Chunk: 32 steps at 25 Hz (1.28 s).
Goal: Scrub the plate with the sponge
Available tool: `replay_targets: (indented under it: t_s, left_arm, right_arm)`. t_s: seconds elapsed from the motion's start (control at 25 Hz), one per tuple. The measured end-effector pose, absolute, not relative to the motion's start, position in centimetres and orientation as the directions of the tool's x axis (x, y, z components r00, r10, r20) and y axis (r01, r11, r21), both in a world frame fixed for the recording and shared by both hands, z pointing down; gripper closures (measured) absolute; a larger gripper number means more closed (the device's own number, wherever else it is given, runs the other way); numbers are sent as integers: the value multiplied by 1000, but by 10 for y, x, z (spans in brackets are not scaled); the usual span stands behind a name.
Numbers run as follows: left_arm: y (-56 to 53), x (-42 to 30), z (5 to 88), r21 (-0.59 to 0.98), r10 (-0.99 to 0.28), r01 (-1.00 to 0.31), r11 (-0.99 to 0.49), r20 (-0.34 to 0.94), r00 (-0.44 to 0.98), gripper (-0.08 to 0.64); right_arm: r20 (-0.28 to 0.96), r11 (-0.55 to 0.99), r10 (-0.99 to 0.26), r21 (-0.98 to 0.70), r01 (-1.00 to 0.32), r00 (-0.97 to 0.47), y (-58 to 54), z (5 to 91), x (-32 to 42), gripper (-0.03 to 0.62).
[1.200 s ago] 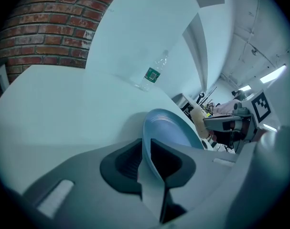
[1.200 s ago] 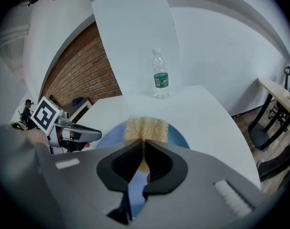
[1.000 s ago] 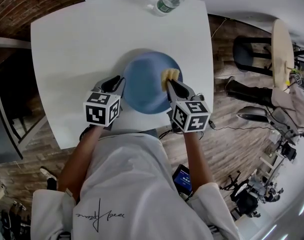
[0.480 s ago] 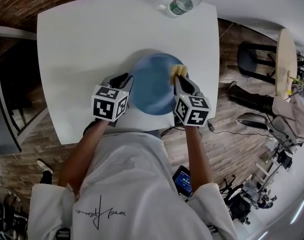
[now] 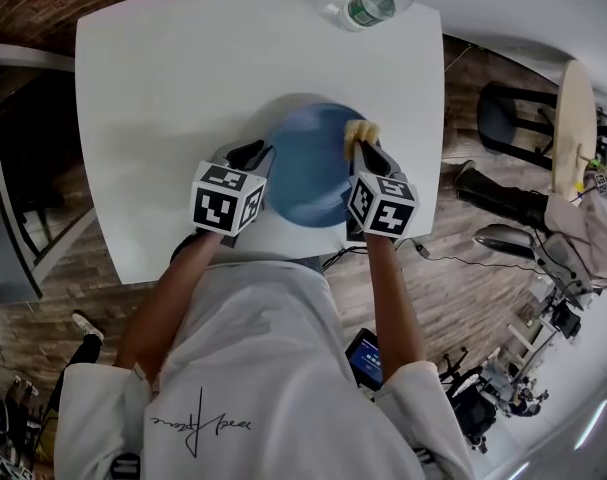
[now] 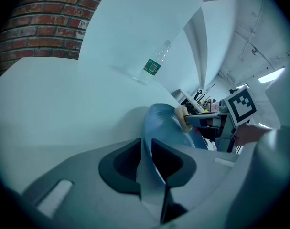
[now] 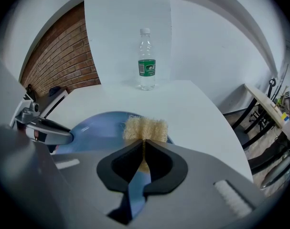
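A blue plate (image 5: 305,173) is lifted off the white table (image 5: 153,78), tilted up on edge. My left gripper (image 5: 257,154) is shut on its left rim; in the left gripper view the rim (image 6: 149,128) runs straight between the pads of that gripper (image 6: 145,149). My right gripper (image 5: 361,150) is shut on a pale yellow sponge (image 5: 355,132), which presses on the plate's right rim. In the right gripper view the sponge (image 7: 145,128) sticks out past that gripper's tips (image 7: 143,144) over the plate (image 7: 94,125).
A clear water bottle with a green label (image 5: 378,4) lies at the table's far edge, standing upright in the right gripper view (image 7: 146,61). A brick wall is on the left. Stools, a round table and cables lie on the floor to the right.
The plate looks narrower than a second ago, tipped up more steeply between the two grippers. The right gripper and sponge have slid a little farther up along the right rim.
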State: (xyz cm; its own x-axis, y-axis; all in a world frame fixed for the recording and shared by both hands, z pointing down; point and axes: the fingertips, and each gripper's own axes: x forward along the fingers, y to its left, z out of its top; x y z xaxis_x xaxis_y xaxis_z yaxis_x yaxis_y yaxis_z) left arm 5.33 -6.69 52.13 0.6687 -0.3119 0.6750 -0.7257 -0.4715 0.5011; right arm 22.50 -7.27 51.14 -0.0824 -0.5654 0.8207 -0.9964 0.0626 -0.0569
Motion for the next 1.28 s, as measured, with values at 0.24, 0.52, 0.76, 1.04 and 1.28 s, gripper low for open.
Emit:
replay_targets:
  t_s: [0.24,0.52,0.76,1.04,1.28]
  left_arm:
    - [-67,57,525,511,-302,-720,-469,674,675,495]
    - [-67,56,524,510,-311,-730,-455,678,667,502]
    - [-67,55,523,513,-319,-734,-445,675,665,506]
    - [-68,54,522,517,-320,-734,-440,674,666,508]
    - [-70,56,524,520,-322,-736,-433,674,665,509]
  right_arm:
    - [827,49,-559,-38,-998,-58,-75,518,228,569]
    - [831,11,-556,-13,-1000,-17,-77,523,228,569]
    - [830,7,-558,15,-1000,8,-81,524,227,569]
    - [825,16,-565,28,-999,13,-86,524,221,569]
    - [823,30,-568,31,-999,9,-93,525,216,569]
